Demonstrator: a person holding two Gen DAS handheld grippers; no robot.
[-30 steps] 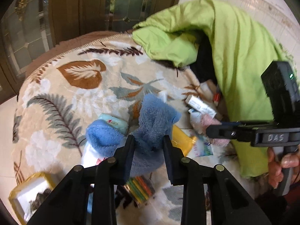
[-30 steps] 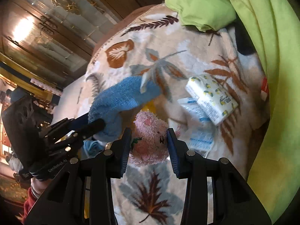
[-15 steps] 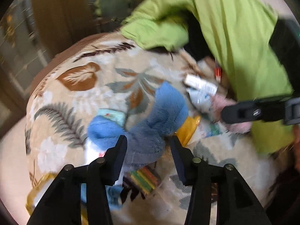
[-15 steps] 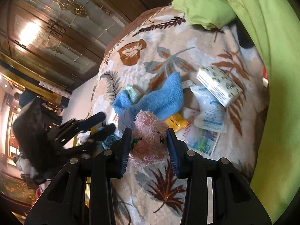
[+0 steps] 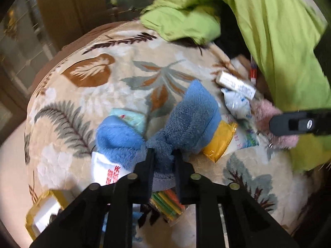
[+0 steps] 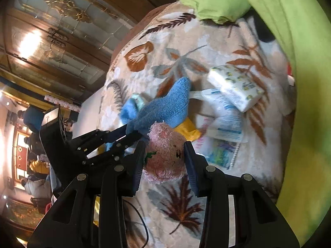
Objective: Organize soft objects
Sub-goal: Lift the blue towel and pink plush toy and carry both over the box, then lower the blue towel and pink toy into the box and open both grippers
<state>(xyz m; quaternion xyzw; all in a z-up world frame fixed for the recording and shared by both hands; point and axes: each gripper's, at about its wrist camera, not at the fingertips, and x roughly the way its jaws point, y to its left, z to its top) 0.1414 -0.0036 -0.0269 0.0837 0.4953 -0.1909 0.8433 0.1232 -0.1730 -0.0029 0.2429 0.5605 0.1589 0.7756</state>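
Left hand-held gripper (image 5: 162,155) closing, pads pinching bunched middle of blue towel (image 5: 186,119) on leaf-print blanket (image 5: 124,62). Right hand-held gripper (image 6: 164,157) clamped on pink plush toy (image 6: 165,155), just beside towel. Tissue pack (image 6: 235,86) near green bedding (image 6: 289,31).

Right gripper (image 6: 164,160) clamping fuzzy pink plush toy (image 6: 165,155) at lower centre, left gripper (image 6: 132,133) closing on blue terry towel (image 6: 165,107) centre-left, leaf-patterned beige blanket (image 6: 186,41) beneath
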